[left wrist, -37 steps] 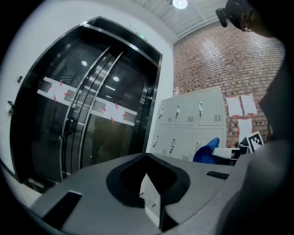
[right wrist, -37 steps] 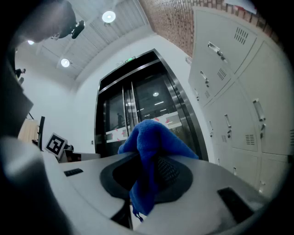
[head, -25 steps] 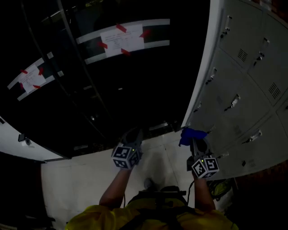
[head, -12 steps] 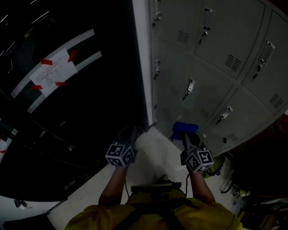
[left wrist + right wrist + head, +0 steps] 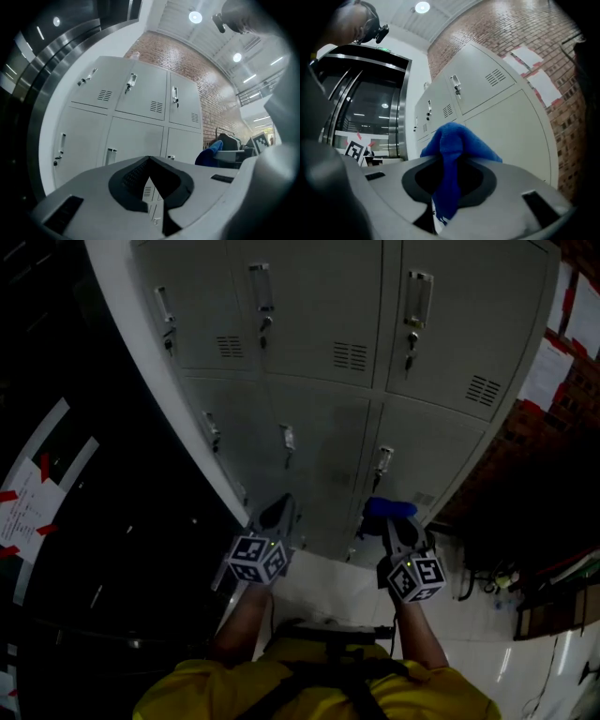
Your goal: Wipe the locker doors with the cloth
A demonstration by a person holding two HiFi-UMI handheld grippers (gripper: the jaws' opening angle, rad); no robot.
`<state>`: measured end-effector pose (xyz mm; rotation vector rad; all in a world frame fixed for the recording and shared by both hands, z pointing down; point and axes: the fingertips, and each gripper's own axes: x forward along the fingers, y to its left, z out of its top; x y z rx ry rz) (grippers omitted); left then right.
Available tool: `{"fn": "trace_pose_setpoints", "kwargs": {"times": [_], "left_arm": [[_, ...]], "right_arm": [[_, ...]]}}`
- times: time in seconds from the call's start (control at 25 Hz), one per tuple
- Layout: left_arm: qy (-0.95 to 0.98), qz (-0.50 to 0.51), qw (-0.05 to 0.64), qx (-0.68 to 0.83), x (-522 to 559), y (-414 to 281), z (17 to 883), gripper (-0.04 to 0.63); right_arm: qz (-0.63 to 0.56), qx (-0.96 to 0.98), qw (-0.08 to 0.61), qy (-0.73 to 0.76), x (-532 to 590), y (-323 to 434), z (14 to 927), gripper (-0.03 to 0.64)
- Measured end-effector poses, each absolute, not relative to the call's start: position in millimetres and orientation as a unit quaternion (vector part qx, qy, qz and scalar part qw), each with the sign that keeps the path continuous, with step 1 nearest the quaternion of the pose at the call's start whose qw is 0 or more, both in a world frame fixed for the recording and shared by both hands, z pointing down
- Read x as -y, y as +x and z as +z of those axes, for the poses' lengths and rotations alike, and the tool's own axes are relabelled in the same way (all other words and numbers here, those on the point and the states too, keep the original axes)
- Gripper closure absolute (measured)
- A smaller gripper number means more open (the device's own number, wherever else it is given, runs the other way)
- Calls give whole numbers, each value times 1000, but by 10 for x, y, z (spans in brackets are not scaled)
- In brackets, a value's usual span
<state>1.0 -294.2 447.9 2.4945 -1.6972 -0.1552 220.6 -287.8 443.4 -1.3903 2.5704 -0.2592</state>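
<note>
Two grippers face a bank of grey locker doors (image 5: 319,418), all shut, ahead of the fingers. The right gripper (image 5: 449,161) pinches the blue cloth (image 5: 454,140), apparently clear of the doors. The left gripper (image 5: 150,161) has its fingers pressed together, nothing between. A brick wall (image 5: 520,33) lies right of them.

Both forearms reach forward side by side, bare below yellow sleeves (image 5: 197,690). The left gripper (image 5: 281,509) points ahead with its jaws closed tip to tip and nothing between them. The right gripper (image 5: 396,523) sits level with it, near but apart. Its jaws are clamped on a blue cloth (image 5: 451,154), which bunches above the fingertips and hangs down between them.
</note>
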Motion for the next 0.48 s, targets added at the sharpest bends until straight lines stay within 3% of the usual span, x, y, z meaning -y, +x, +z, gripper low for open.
{"fn": "trace_pose_setpoints", "kwargs": {"times": [0.24, 0.48], "left_arm": [[845, -45, 66, 528, 3325, 6, 4488, 595], [849, -39, 50, 524, 3557, -469, 4400, 594]], "right_arm": [[-78, -855, 98, -503, 3129, 2146, 4316, 543], [-72, -856, 103, -502, 3363, 1591, 4237, 543]]}}
